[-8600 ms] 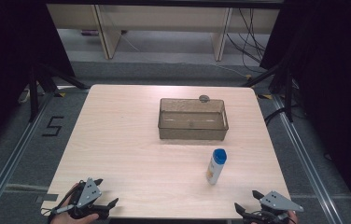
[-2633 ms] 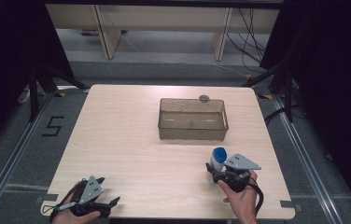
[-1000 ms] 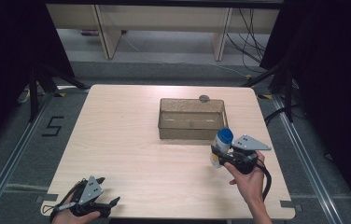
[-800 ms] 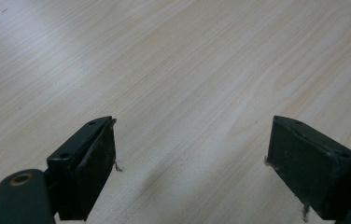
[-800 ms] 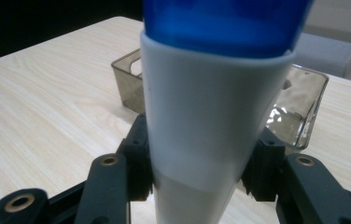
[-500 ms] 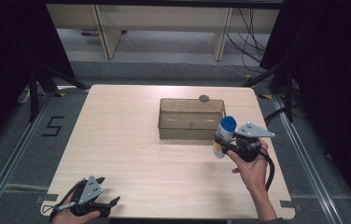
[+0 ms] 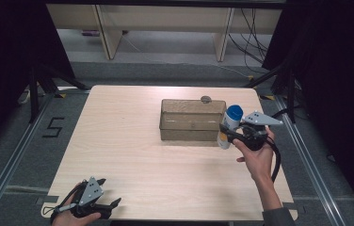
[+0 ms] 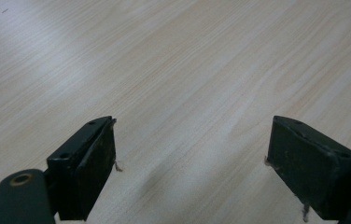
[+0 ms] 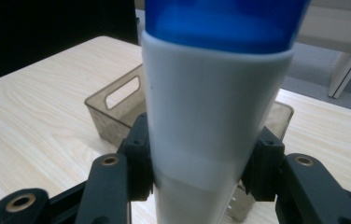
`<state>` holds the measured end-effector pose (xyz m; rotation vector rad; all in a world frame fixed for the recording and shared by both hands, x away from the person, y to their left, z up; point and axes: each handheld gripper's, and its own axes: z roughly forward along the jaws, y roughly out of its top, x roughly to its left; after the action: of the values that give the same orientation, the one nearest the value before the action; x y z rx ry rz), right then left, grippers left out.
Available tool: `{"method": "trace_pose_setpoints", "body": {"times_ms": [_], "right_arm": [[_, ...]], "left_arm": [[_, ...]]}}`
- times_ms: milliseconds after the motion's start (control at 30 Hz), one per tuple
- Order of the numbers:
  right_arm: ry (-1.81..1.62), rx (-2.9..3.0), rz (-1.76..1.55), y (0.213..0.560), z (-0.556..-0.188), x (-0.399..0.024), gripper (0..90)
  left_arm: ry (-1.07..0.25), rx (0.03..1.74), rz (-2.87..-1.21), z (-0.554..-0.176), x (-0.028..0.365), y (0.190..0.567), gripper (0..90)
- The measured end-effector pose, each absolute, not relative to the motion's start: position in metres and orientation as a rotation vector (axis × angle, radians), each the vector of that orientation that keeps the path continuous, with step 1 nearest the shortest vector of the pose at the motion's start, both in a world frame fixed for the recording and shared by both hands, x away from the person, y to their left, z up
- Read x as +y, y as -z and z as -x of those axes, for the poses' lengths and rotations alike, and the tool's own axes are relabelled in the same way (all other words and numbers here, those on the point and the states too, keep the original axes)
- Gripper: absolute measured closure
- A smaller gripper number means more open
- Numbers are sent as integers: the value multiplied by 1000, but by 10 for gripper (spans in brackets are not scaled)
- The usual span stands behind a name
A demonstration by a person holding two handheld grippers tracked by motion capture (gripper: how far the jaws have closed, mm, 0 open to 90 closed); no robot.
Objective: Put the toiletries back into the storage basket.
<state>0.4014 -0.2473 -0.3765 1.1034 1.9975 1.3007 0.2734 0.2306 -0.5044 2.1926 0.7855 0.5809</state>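
High view: a white bottle (image 7: 225, 127) with a blue cap (image 7: 234, 112) is held up by the right tongs (image 7: 227, 132), just beside the right end of a see-through brown bin (image 7: 191, 120) on the wooden bench (image 7: 123, 136). The bottle is lifted off the bench and tipped a little. A small round grey thing (image 7: 205, 99) is seen at the far rim of the bin.

Right gripper view: the bottle (image 9: 211, 121) is pinched between the two black jaws, and the bin (image 9: 117, 105) is seen behind it.

The left tongs (image 7: 107, 205) are kept low at the near left edge of the bench. Left gripper view: the jaws are spread wide over bare wood (image 8: 187, 70), with nothing held.
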Motion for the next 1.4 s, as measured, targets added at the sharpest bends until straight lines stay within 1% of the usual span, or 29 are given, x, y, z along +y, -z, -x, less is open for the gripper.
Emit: {"method": "trace_pose_setpoints", "body": {"times_ms": [100,133,167,200,333,400,600,667,1100,1133,1367,1400], "right_arm": [[-1304,2007,-1111,373,-403,-249,540],[-1290,2003,-1090,371,-406,-251,540],[-1290,2003,-1090,371,-406,-251,540],[-1304,1995,-1102,369,-408,-252,540],[-1300,1983,-1109,364,-411,-255,541],[-1316,1987,-1147,362,-411,-253,541],[-1315,1982,-1118,356,-420,-254,542],[-1322,1975,-1147,355,-422,-252,542],[-1285,1949,-1148,361,-444,-251,543],[-1278,1937,-1166,361,-447,-252,543],[-1286,1920,-1218,369,-462,-251,544],[-1275,1913,-1173,370,-466,-253,543]], "left_arm": [[-565,793,-2173,-273,229,505,149],[-598,792,-2180,-273,230,505,149],[-598,792,-2180,-273,230,505,149],[-579,793,-2185,-273,230,505,149],[-569,789,-2175,-273,230,505,149],[-567,791,-2174,-273,230,505,149],[-589,791,-2184,-273,230,505,149],[-577,784,-2184,-273,230,505,149],[-580,806,-2175,-272,229,506,149],[-587,782,-2197,-273,230,505,149],[-587,778,-2193,-274,231,505,149],[-577,785,-2182,-273,230,505,149]]}}
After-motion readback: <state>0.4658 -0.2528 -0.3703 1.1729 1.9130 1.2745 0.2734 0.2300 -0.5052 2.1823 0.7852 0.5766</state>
